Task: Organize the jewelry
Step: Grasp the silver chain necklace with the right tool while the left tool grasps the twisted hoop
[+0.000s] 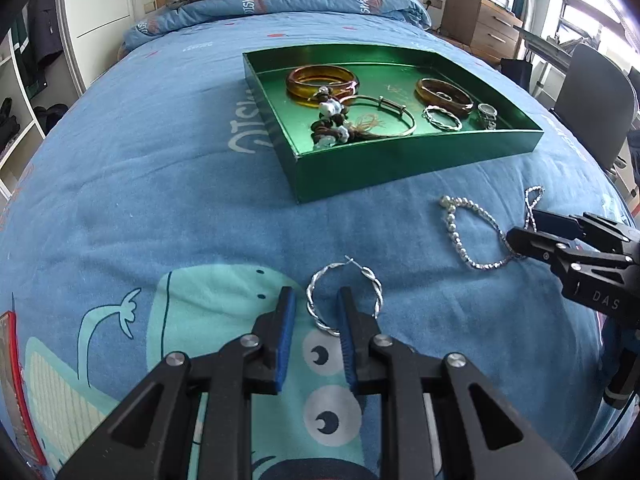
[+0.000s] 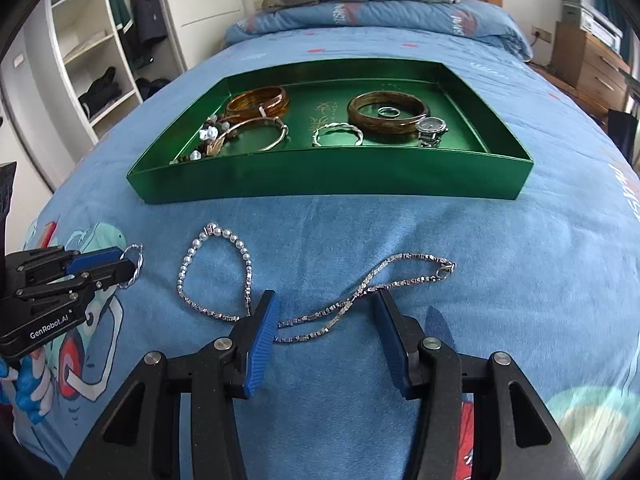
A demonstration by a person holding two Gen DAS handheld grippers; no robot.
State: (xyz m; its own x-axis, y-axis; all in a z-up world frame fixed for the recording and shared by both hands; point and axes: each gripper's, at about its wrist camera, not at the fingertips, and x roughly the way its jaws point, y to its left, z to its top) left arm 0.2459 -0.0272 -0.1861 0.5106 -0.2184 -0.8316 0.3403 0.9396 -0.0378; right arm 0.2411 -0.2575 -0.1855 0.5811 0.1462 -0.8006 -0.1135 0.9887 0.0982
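A green tray (image 1: 400, 160) (image 2: 328, 178) on the blue bedspread holds amber bangles (image 1: 320, 80), a gold bangle, a beaded bracelet, a twisted silver hoop (image 2: 338, 134) and a watch (image 2: 430, 130). A second twisted silver hoop earring (image 1: 344, 296) (image 2: 134, 264) lies on the bed; my left gripper (image 1: 316, 300) is open with its jaws astride the hoop's left rim. A pearl and silver chain necklace (image 2: 320, 316) (image 1: 468, 232) lies in front of the tray. My right gripper (image 2: 326, 304) is open, its jaws either side of the chain.
A folded quilt and pillows (image 2: 380, 0) lie at the head of the bed. A wardrobe with open shelves (image 2: 100, 60) stands at the left, a wooden drawer unit (image 2: 588, 60) at the right. A dark chair (image 1: 592, 100) stands beside the bed.
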